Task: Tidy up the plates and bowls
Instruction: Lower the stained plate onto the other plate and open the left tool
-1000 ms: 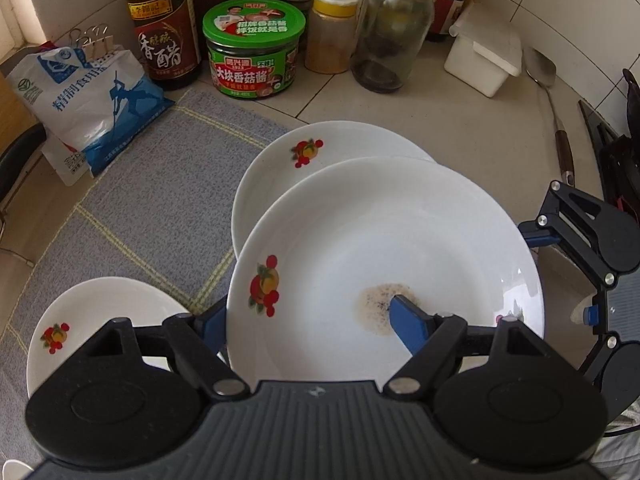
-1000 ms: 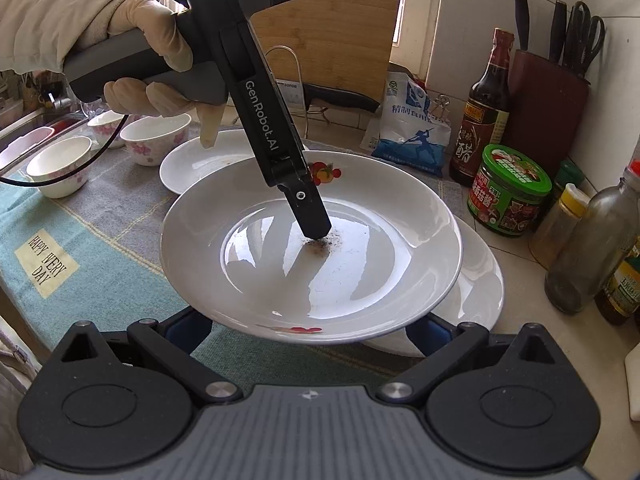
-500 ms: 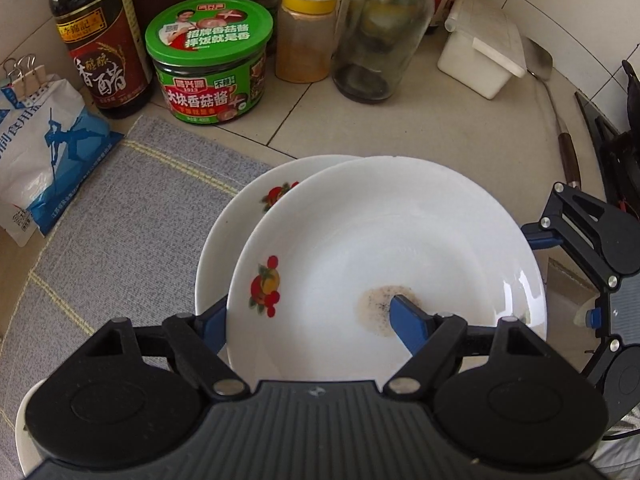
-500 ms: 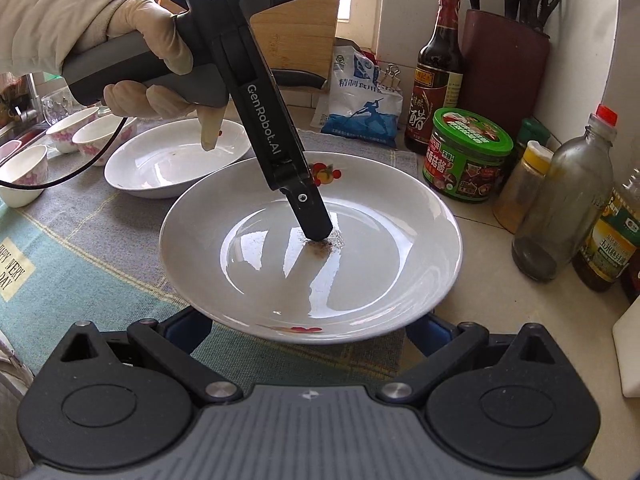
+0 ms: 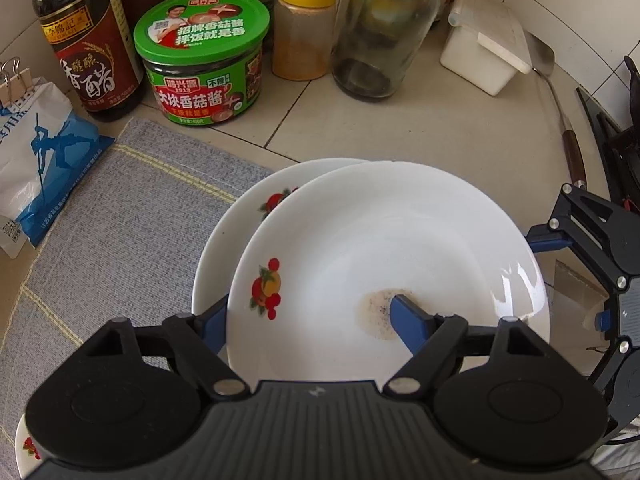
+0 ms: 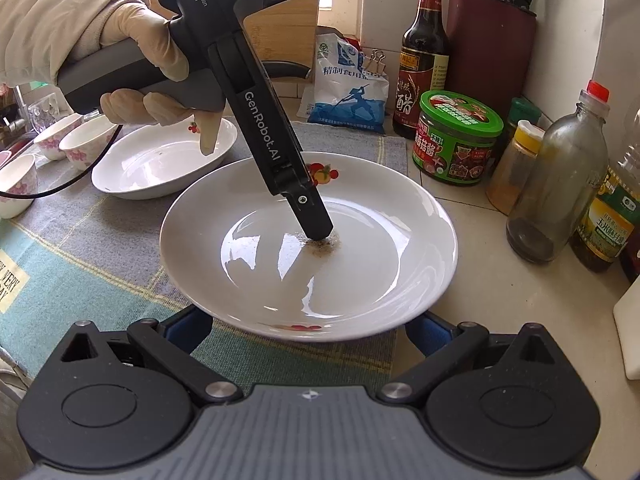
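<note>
A white plate (image 5: 380, 248) with a fruit print and a speckled stain at its middle hangs just above a second matching plate (image 5: 236, 232) on the grey cloth. My left gripper (image 5: 306, 312) is shut on the upper plate's near wall, one blue finger inside by the stain, the other outside under the rim. In the right wrist view the left gripper (image 6: 318, 232) comes down from a gloved hand into the plate (image 6: 360, 272). My right gripper (image 6: 306, 330) stands open at the plate's opposite rim, its fingers wide apart below the edge.
A third plate (image 6: 160, 160) and small floral bowls (image 6: 80, 144) sit on the cloth to the left. Along the tiled wall stand a vinegar bottle (image 5: 88, 40), green jar (image 5: 200, 60), spice jar (image 5: 304, 28), glass bottle (image 5: 384, 32) and white box (image 5: 484, 48). A salt bag (image 5: 36, 160) lies left.
The held plate travelled with both grippers toward the jars and now sits over the second plate, covering most of it. Both grips look unchanged.
</note>
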Demonstrator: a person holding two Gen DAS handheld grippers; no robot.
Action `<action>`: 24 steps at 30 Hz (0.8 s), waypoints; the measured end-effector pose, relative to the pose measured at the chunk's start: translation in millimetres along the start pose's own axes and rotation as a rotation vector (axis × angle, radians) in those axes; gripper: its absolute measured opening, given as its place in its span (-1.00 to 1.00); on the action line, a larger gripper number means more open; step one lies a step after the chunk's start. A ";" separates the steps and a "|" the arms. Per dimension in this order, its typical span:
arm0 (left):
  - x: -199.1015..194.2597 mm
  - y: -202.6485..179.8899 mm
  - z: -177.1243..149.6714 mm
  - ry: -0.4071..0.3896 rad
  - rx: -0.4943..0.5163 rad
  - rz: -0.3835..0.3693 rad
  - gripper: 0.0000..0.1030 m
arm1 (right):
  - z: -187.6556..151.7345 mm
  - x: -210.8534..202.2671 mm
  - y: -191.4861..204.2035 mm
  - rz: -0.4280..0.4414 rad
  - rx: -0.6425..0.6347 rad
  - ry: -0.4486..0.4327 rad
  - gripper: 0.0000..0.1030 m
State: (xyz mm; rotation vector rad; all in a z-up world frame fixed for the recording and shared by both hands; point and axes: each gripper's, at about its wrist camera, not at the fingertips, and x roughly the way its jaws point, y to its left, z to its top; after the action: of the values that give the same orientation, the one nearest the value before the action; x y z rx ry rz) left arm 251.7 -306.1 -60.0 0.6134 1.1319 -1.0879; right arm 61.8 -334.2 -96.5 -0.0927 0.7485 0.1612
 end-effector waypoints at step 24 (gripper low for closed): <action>-6.8 2.7 2.2 -0.028 -0.007 0.035 0.61 | -1.3 -3.7 -0.7 -0.009 0.019 -0.016 1.00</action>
State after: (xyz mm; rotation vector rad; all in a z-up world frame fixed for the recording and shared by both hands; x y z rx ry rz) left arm 254.8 -304.3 -53.3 0.6091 1.0967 -1.0589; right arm 58.4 -335.5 -94.9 -0.0767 0.7338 0.1461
